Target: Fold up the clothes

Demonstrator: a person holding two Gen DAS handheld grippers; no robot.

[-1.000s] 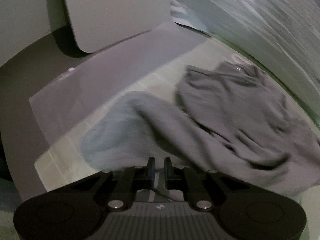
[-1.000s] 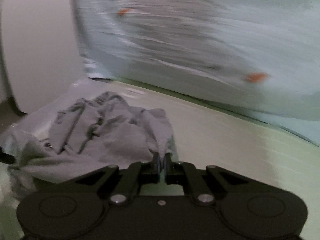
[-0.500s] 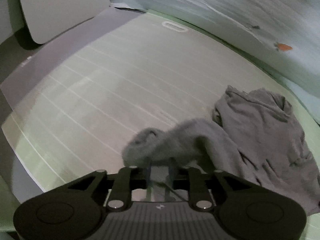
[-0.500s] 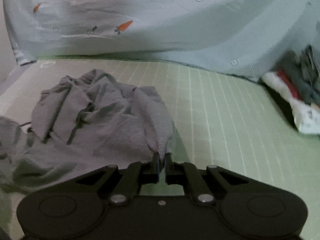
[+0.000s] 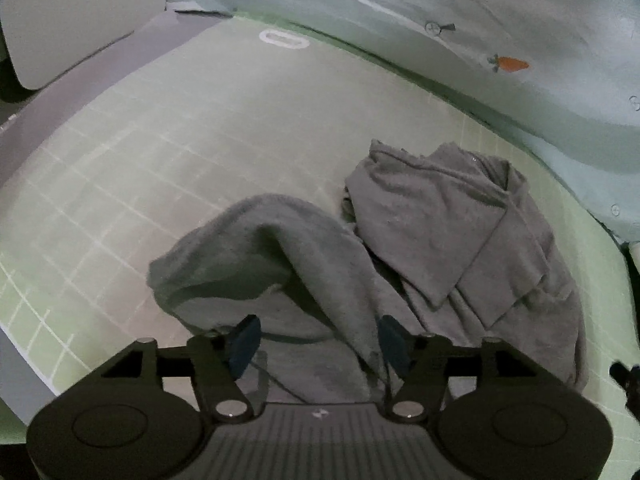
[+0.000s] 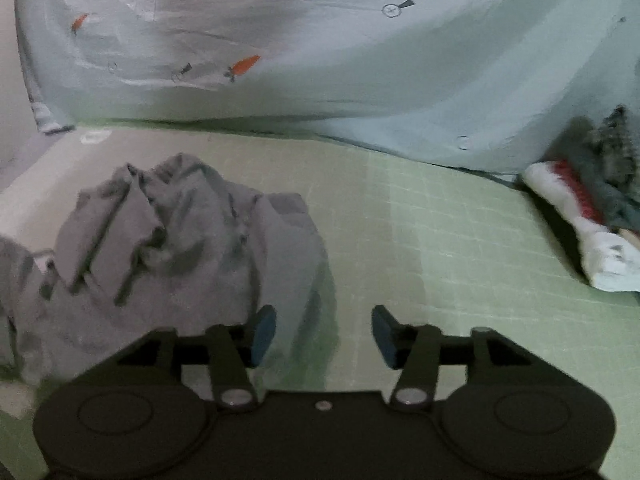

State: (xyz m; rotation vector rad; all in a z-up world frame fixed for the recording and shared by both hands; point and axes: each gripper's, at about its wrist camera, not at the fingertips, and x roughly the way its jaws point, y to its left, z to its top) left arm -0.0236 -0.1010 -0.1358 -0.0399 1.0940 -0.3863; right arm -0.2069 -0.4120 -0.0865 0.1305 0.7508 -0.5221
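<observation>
A grey sweatshirt (image 5: 440, 240) lies crumpled on a pale green gridded mat (image 5: 200, 140). In the left wrist view its nearest fold drapes between the fingers of my left gripper (image 5: 320, 340), which is open. In the right wrist view the same grey sweatshirt (image 6: 160, 248) lies left of centre, and one edge reaches down beside the left finger of my right gripper (image 6: 324, 332). That gripper is open and holds nothing, low over the mat (image 6: 440, 260).
A pale blue cloth with carrot prints (image 6: 360, 60) hangs along the back of the mat, also in the left wrist view (image 5: 480, 40). A pile of folded clothes (image 6: 592, 216) lies at the right. A white panel (image 5: 80, 12) stands at the back left.
Both grippers have opened and let go of the grey sweatshirt, which has dropped onto the mat. Before, each was shut on an edge of it.
</observation>
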